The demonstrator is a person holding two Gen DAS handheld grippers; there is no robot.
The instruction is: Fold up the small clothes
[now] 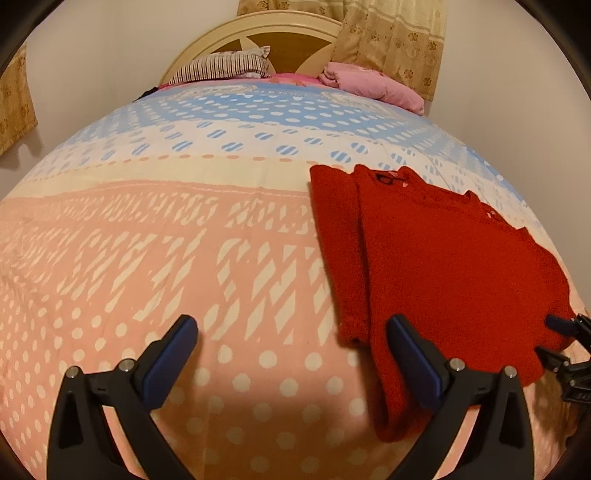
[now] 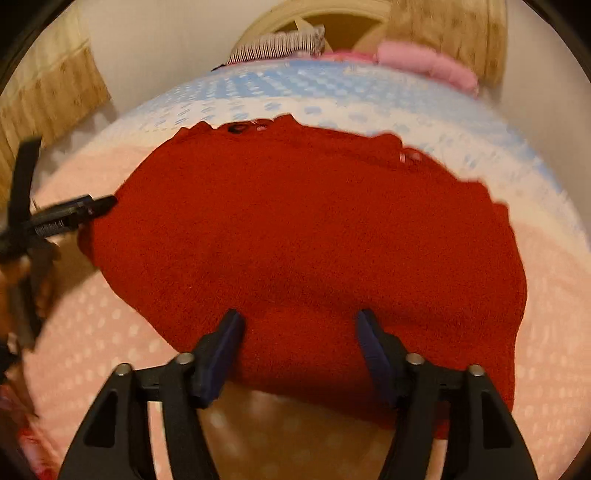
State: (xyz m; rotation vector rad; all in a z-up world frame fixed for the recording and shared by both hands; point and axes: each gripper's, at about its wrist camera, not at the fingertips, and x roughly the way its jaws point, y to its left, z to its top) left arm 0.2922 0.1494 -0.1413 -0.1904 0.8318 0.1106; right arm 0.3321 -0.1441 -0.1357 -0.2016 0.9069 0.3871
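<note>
A small red knitted sweater (image 1: pixel 443 258) lies on the patterned bedspread (image 1: pixel 147 240), partly folded, with one sleeve laid along its left side. My left gripper (image 1: pixel 291 328) is open just above the bedspread, its right finger over the sweater's lower left part. In the right wrist view the sweater (image 2: pixel 295 229) fills the middle. My right gripper (image 2: pixel 299 325) is open, its fingers spread over the sweater's near hem. The left gripper's tip (image 2: pixel 92 206) shows at the sweater's left edge. The right gripper (image 1: pixel 569 332) shows at the sweater's right edge in the left wrist view.
A striped pillow (image 1: pixel 221 66) and a pink blanket (image 1: pixel 373 85) lie at the head of the bed by the cream headboard (image 1: pixel 288 33). Floral curtains (image 1: pixel 399 40) hang behind. The bedspread stretches wide to the left of the sweater.
</note>
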